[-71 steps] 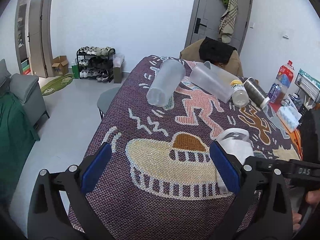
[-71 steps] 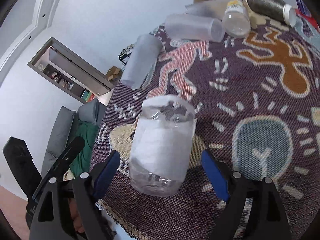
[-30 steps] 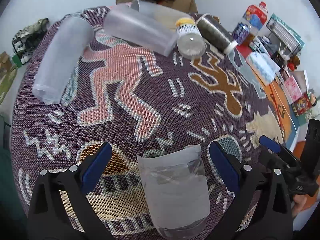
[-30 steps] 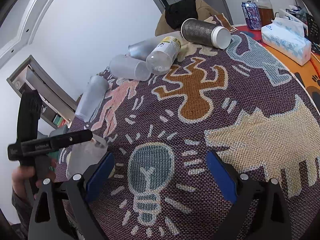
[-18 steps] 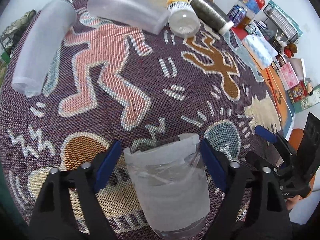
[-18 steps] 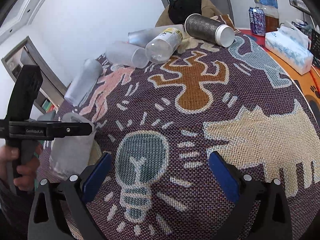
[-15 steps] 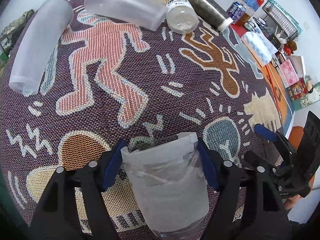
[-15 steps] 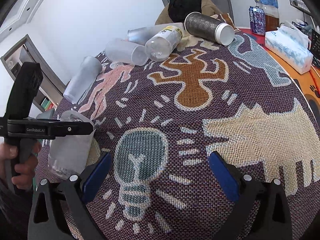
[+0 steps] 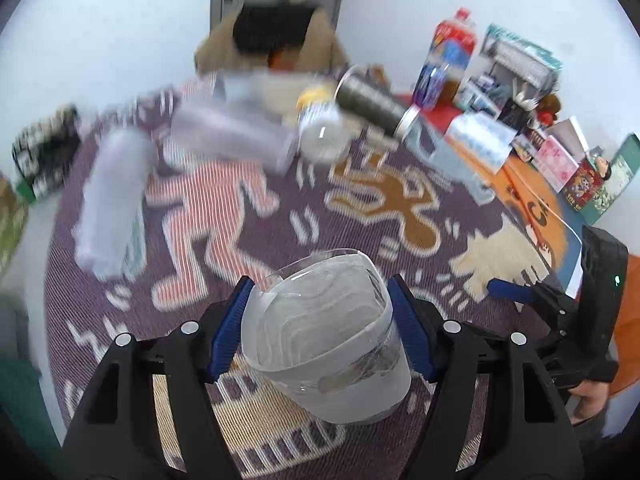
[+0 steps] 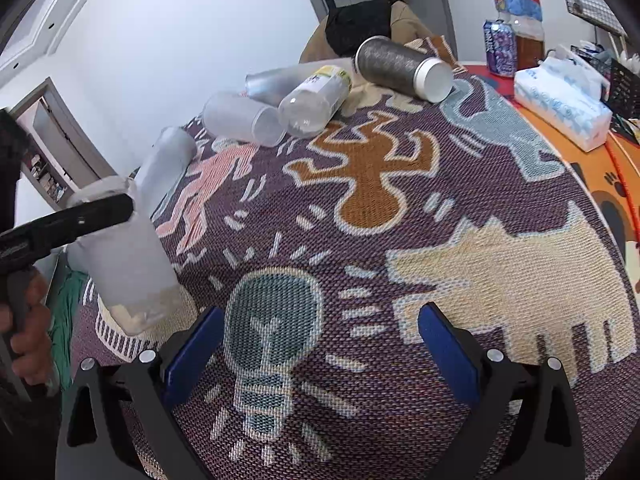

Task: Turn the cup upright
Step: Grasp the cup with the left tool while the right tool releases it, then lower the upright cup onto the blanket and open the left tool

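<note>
My left hand-held gripper [image 9: 320,320] was clamped on the clear thin-walled plastic cup [image 9: 326,340], mouth up, base at the near left corner of the patterned desk [image 10: 400,220]. Right hand-held gripper [image 10: 316,354] was wide open, holding nothing. I judged the cup light, slippery and easily crushed; best held mid-wall with gentle pressure, pads opposite each other.

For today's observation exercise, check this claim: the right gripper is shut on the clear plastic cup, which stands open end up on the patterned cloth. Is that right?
One detail is wrong: the left gripper is shut on the clear plastic cup, as the left wrist view shows. The right gripper is open and holds nothing. The cup does stand open end up on the patterned cloth.
</note>
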`<act>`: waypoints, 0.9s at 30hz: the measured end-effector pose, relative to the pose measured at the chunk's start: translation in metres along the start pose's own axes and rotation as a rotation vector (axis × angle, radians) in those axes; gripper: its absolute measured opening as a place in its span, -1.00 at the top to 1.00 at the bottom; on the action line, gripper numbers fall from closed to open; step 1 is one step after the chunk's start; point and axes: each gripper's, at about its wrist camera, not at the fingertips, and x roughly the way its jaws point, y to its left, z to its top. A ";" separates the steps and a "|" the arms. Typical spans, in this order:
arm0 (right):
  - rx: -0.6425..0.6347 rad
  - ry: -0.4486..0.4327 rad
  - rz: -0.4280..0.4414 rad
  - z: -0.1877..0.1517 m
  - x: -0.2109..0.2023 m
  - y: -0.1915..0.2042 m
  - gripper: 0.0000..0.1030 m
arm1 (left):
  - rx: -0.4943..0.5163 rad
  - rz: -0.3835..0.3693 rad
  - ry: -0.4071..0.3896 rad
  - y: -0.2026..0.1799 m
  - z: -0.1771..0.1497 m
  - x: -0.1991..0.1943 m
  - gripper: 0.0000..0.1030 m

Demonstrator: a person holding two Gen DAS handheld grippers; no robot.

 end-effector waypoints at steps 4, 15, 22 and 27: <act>-0.006 -0.030 -0.011 0.001 -0.008 -0.001 -0.85 | 0.030 -0.025 -0.122 -0.009 -0.003 -0.019 -0.33; -0.015 -0.087 -0.052 0.000 -0.020 0.004 -0.85 | 0.126 0.055 -0.268 -0.032 -0.020 -0.038 -0.33; -0.024 -0.105 -0.083 -0.001 -0.021 0.006 -0.85 | 0.193 0.111 -0.289 -0.043 -0.034 -0.028 -0.33; -0.019 -0.098 -0.094 -0.004 -0.021 0.003 -0.85 | 0.227 0.149 -0.298 -0.049 -0.045 -0.011 -0.34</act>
